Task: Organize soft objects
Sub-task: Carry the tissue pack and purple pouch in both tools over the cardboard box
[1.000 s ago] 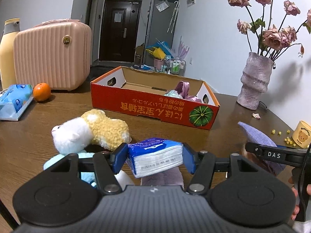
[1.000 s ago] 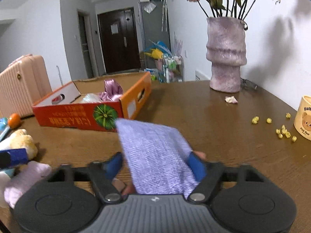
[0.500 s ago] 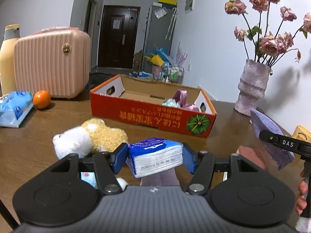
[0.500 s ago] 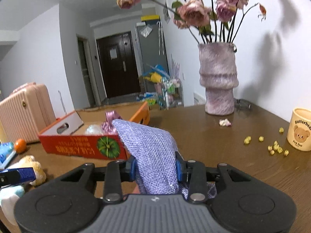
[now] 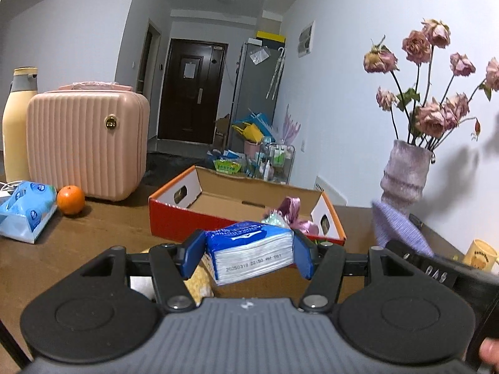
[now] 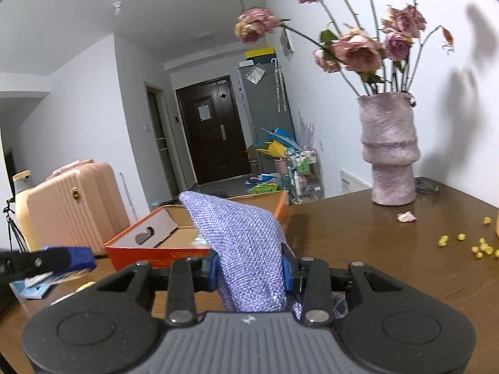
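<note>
- Tissue pack [image 5: 252, 253] is pinched between the blue pads of my left gripper [image 5: 249, 254], held up off the table [image 5: 93, 237], date stamp facing the camera
- right gripper [image 6: 249, 269] is squeezed onto a purple knit cloth [image 6: 240, 243], which bunches up into a peak above the pads, with a bit hanging out under the right one
- from the left cam I can see that same cloth sticking up off to the right, near the vase
- orange cardboard box [image 5: 174, 218] sits on the table just ahead of both grippers, open top, with something pinkish-purple and shiny [image 5: 293, 215] plus a pale green bit in its right end
- yellow fuzzy plush [image 5: 199, 283] peeks out below my left gripper, mostly hidden so can't say much
- pink suitcase [image 5: 84, 143], orange [image 5: 70, 200] and a bigger blue tissue bag [image 5: 25, 215] are off to the left
- fuzzy purple vase [image 6: 389, 152] with dried roses stands on the right, yellow crumbs [image 6: 477, 247] scattered near it
</note>
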